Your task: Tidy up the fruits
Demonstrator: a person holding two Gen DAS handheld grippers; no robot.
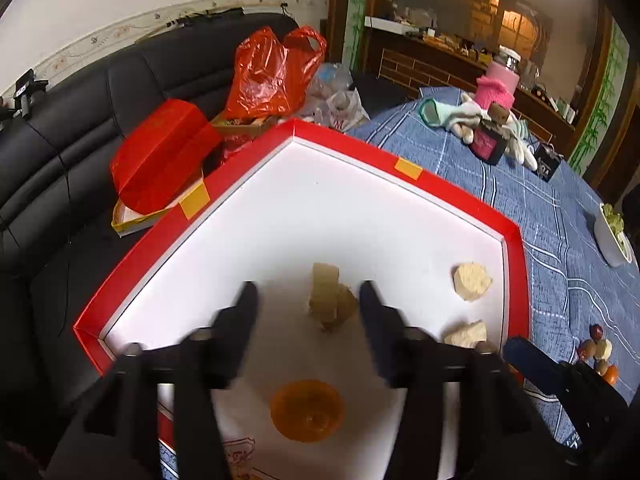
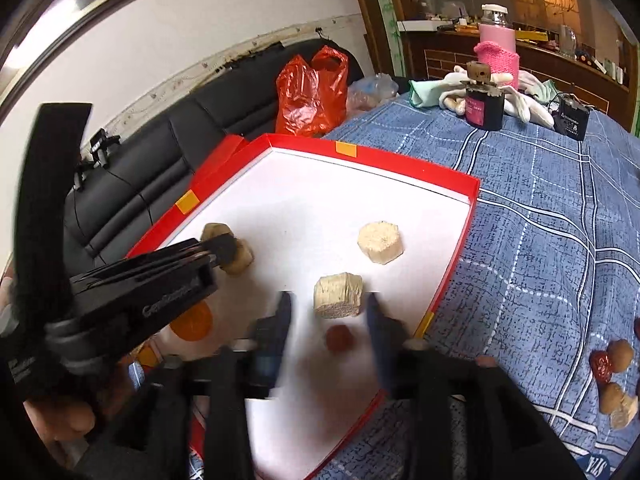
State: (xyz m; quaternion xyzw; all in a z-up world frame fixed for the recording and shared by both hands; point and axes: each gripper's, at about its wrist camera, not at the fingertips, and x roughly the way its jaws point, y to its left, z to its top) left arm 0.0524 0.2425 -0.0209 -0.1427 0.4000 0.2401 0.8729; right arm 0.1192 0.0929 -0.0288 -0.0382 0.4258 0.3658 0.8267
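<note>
Left gripper (image 1: 308, 296): jaws apart, straddling a tan, fibrous cut fruit chunk (image 1: 330, 296) with clear gaps either side. Nothing gripped.
Right gripper (image 2: 329, 312): jaws apart too, straddling a pale ridged fruit chunk (image 2: 338, 295); pads not touching it. A small dark-red dried fruit (image 2: 339, 338) lies just behind that chunk, between the jaws, also loose.

Both sit over the shallow red-rimmed cardboard box lid with white floor (image 1: 516, 240), which lies at the sofa-side edge of the blue checked cloth surface (image 2: 540, 216).

In the lid now:
- the left gripper's chunk, toward the lid's sofa-side rim
- the ridged chunk and red fruit, by the lid's rim that faces the open cloth
- a cream hexagonal fruit piece (image 2: 380, 242), further toward the lid's far rim
- an orange translucent round fruit slice (image 1: 307, 410), by the lid's near rim

Spacing looks deliberate, so placement is partway done.

Left to do, my read: a small pile of red and brown dried fruits (image 2: 614, 372) sits loose on the cloth, well apart from the lid. Those need to go in.

Red plastic bag (image 2: 312, 96) on the black sofa (image 1: 72, 136) isn't involved.
</note>
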